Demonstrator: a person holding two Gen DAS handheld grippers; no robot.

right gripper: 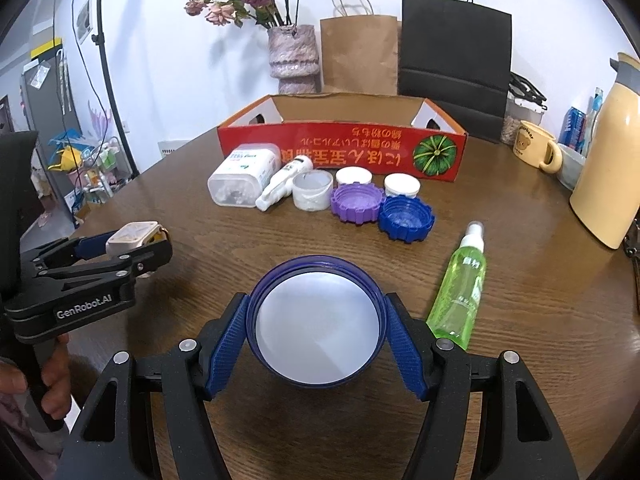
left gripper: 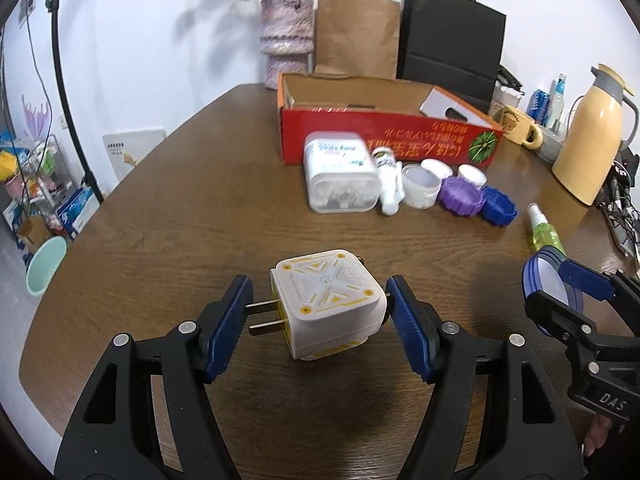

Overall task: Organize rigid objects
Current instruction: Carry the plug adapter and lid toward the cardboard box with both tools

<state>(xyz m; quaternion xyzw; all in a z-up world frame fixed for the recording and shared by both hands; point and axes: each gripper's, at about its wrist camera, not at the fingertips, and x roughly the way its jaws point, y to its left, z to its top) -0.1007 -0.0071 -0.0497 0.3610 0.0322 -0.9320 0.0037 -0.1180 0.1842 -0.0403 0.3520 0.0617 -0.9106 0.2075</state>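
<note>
Near the front of the counter (right gripper: 200, 240), the left tongs (left gripper: 320, 320) clench a white plug adapter (left gripper: 328, 304) while the right tongs (right gripper: 316, 332) grasp a blue round lid (right gripper: 316, 320), the red box (right gripper: 340, 148) far behind.

Layout on the bench (right gripper: 200, 240). The open carton (right gripper: 342, 148) lies across the far middle, with a vase (right gripper: 294, 60) and two paper bags (right gripper: 400, 52) behind it against the wall. Directly before the carton runs a row, left to right: a tub (right gripper: 244, 178) on its side, a small bottle (right gripper: 284, 184) touching it, a cup (right gripper: 313, 191), then four caps (right gripper: 380, 200) in two pairs. A spray bottle (right gripper: 460, 292) lies nearer, to the right of the row. A jug (right gripper: 608, 176) and a mug (right gripper: 534, 148) stand at the far right. Nearest, the left hand-held gripper (left gripper: 320, 320) has a plug adapter (left gripper: 328, 304) between its fingers; to its right, the right hand-held gripper (right gripper: 316, 332) has a round lid (right gripper: 316, 320) between its own.
</note>
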